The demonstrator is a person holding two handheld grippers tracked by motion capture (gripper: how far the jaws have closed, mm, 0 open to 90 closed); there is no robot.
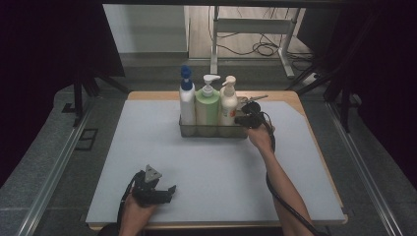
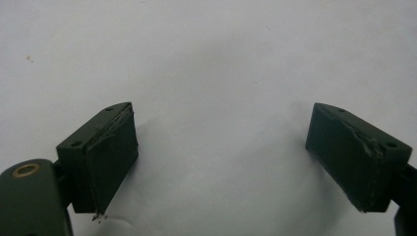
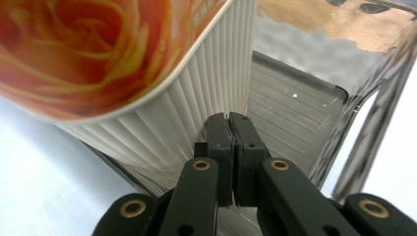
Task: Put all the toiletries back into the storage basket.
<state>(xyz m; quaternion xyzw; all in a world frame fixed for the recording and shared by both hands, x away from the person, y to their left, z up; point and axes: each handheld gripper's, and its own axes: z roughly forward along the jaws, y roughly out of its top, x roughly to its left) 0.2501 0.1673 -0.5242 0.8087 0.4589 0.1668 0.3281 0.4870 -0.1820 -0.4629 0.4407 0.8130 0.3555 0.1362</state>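
Right tool (image 1: 244,119): positioned at the right end of the metal caddy (image 1: 214,132), which stands at the far middle of the desk (image 1: 147,147). In the right gripper view its jaws are pressed together with no gap. Whether they pinch the caddy's thin end wall or merely rest against it cannot be told from these frames.

Contents of the caddy: three pump bottles in a row — a white bottle with a blue pump (image 1: 187,98), a green bottle (image 1: 207,104), and a cream bottle (image 1: 228,101) with an orange rose label, the last nearest the tool. In the right gripper view the cream bottle (image 3: 147,98) leans across the frame just beside the jaw tips, its ribbed base close to the caddy floor (image 3: 290,108).

Left tool (image 1: 156,189): lying at the near left of the desk, well apart from the caddy, jaws spread wide with nothing between them over bare desk surface (image 2: 206,59).

Risks noted:
- A pull or lift from one end only would likely tilt the caddy; the tall bottles are top-heavy and could topple against one another or over the low rim.
- If the grip is on thin sheet metal, the pads may slip off under load — the caddy would then drop back and jolt the bottles.
- The tool could nudge the cream bottle sideways.
- The left tool offers no support at the opposite end.
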